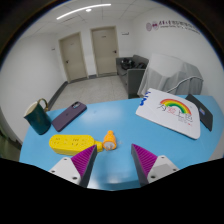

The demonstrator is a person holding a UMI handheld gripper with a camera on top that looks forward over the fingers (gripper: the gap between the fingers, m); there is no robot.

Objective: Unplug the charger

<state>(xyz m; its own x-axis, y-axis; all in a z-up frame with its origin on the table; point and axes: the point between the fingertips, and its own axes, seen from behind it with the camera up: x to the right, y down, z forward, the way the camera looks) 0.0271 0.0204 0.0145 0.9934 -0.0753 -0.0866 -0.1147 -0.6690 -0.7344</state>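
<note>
The gripper (113, 160) hangs wide open and empty above the blue table (115, 135), no charger seemingly in sight, so the unplugging remains undone.

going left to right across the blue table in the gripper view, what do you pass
teal mug -> purple phone -> yellow strip -> rainbow card -> dark tablet; the open gripper sits nearest, below them.
</note>
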